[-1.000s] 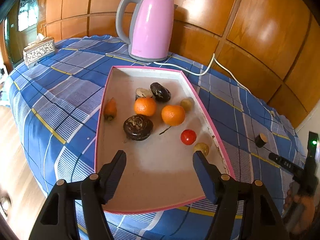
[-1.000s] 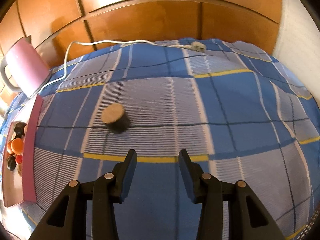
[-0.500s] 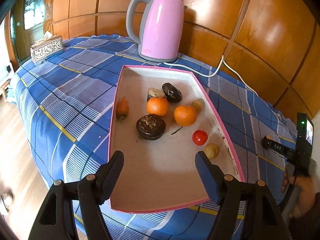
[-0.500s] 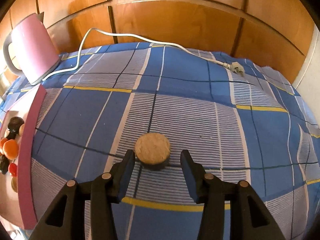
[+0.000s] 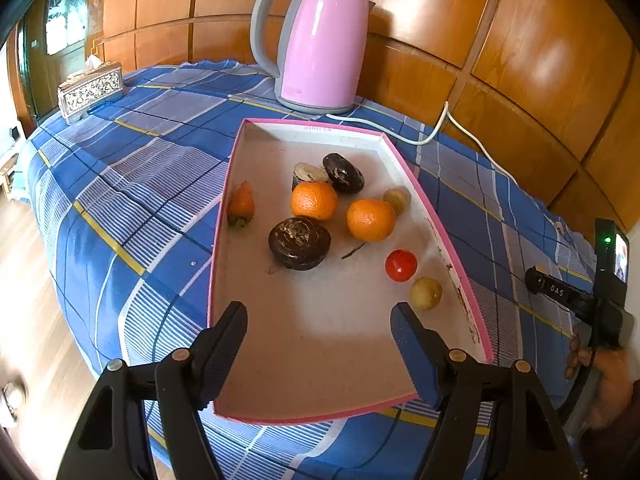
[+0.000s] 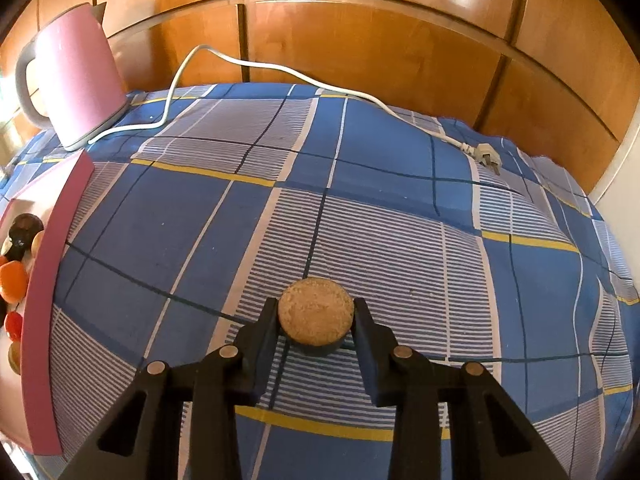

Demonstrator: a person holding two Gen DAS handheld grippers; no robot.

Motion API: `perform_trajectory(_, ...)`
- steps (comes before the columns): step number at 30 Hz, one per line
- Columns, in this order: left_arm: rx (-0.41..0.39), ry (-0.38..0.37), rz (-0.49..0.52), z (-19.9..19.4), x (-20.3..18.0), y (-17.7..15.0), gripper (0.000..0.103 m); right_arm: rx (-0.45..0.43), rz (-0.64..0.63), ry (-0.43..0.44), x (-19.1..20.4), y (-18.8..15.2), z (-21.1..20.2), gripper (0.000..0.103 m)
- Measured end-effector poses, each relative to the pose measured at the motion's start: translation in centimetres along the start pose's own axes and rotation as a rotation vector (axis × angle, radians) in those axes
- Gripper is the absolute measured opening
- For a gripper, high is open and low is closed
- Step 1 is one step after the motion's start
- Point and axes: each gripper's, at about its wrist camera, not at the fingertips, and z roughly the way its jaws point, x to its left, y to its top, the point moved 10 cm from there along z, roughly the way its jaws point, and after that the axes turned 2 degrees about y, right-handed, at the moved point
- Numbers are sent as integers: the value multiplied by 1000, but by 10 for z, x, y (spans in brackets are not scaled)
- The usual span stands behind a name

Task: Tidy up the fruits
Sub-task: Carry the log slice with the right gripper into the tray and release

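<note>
A round brown cut fruit [image 6: 316,316] with a pale flat top sits on the blue checked cloth. My right gripper [image 6: 316,309] has a finger on each side of it; its jaws are closing and both pads touch its sides. My left gripper [image 5: 318,312] hangs open over the near end of the pink-rimmed tray [image 5: 218,236] with nothing between its fingers. In the tray lie two oranges [image 5: 314,200], two dark brown fruits [image 5: 299,242], a red tomato [image 5: 401,265], small yellowish fruits [image 5: 426,293] and an orange-red fruit [image 5: 241,210] by the left wall.
A pink kettle [image 5: 320,40] stands behind the tray, its white cord [image 6: 280,68] trailing across the cloth to a loose plug [image 6: 486,152]. A tissue box [image 5: 90,88] is at the far left. The tray's pink wall [image 6: 44,300] lies left of my right gripper. Wooden panelling backs the table.
My right gripper has moved up to the brown cut fruit, taken it between its fingers and closed in on it. The left gripper has stayed over the tray.
</note>
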Motion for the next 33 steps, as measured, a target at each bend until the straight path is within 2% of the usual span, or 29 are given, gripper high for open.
perform_trajectory(11, -22, 0, -14, -8, 2, 2, 77, -12, -18, 68, 13, -14, -20, 36)
perform_trajectory(18, -48, 18, -35, -16, 13, 5, 78, -11, -61, 133, 41, -31, -36, 36)
perform_trajectory(33, -64, 51, -102, -21, 36, 4, 79, 10, -64, 186, 58, -49, -45, 36)
